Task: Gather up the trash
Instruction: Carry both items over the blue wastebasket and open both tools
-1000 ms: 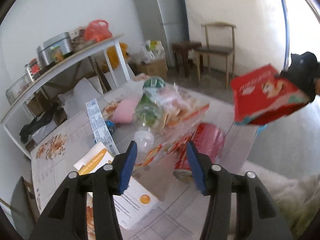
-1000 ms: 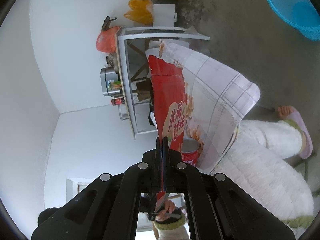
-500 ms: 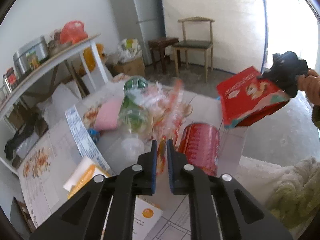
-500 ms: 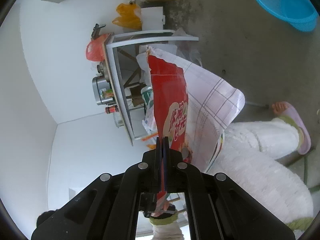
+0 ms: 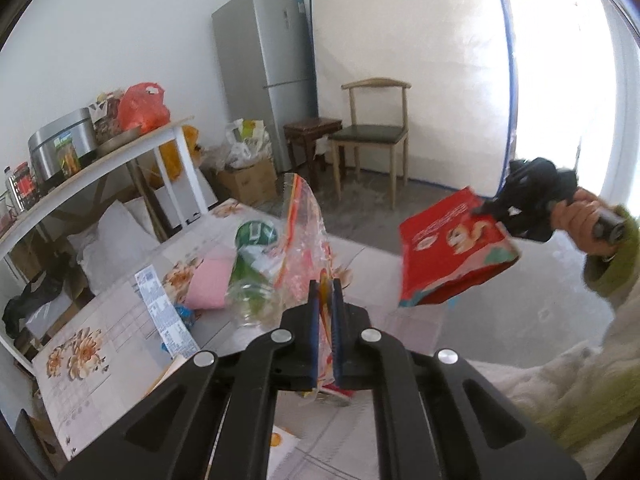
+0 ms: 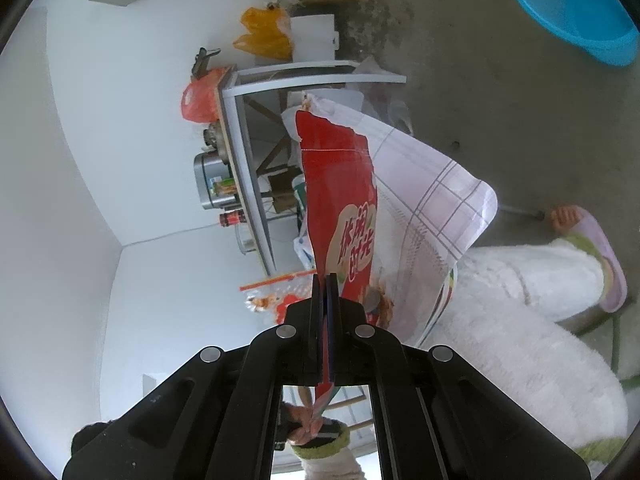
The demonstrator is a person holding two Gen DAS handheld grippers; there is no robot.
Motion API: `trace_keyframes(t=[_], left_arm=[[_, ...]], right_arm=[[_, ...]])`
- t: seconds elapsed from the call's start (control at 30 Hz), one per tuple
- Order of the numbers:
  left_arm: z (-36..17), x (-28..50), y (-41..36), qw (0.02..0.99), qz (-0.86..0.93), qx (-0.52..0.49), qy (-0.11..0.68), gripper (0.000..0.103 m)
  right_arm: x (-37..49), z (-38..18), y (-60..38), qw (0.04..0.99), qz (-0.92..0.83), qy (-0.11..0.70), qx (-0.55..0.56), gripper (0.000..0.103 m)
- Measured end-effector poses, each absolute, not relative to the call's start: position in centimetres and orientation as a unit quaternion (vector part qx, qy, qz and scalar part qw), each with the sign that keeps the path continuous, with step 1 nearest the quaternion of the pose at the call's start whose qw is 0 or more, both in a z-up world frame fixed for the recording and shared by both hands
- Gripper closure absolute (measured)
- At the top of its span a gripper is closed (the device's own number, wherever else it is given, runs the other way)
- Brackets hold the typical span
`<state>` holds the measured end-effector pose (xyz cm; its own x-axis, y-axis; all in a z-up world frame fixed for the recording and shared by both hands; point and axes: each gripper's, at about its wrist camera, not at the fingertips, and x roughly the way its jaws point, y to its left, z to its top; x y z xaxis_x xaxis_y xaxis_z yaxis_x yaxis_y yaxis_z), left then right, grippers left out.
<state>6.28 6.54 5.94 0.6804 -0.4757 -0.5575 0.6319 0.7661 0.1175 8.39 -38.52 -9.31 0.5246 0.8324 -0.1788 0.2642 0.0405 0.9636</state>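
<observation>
Your left gripper [image 5: 325, 280] is clenched on a clear plastic bag [image 5: 306, 236] with orange and red print; its blue pads pinch the lower part of the film, and the bag stands up above the jaws, clear of the table [image 5: 100, 332]. Your right gripper [image 6: 326, 280] is clamped tight on a red snack bag [image 6: 342, 196]; the left wrist view shows that bag held out in the air to the right of the table, well apart from the clear one, with your right hand [image 5: 582, 222] on the handle.

More trash lies on the floral tablecloth behind the clear bag — a green-labelled plastic bottle [image 5: 254, 258] on its side, a pink packet [image 5: 210, 280] just beside it, and a long white printed strip [image 5: 166, 312] nearer the table's edge; a small blue wrapper [image 5: 185, 314] sits by the strip, though it is too blurred to say what it is.

In the right wrist view a blue basin [image 6: 576, 8] stands on the concrete floor, far from the table; your white fleecy trousers [image 6: 520, 300] fill the lower right.
</observation>
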Motion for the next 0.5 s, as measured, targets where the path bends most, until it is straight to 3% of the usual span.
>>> trace_keyframes(t=[0.3, 0.5], left_arm=[[10.8, 3.2, 3.3, 0.906, -0.365, 0.064, 0.206, 0.098], [9.5, 6.6, -6.6, 0.887, -0.403, 0.039, 0.222, 0.098]], right_arm=[[5.6, -8.1, -43.0, 0.604, 0.238, 0.371, 0.664, 0.102], [2.7, -7.6, -48.9, 0.66, 0.164, 0.339, 0.65, 0.102]])
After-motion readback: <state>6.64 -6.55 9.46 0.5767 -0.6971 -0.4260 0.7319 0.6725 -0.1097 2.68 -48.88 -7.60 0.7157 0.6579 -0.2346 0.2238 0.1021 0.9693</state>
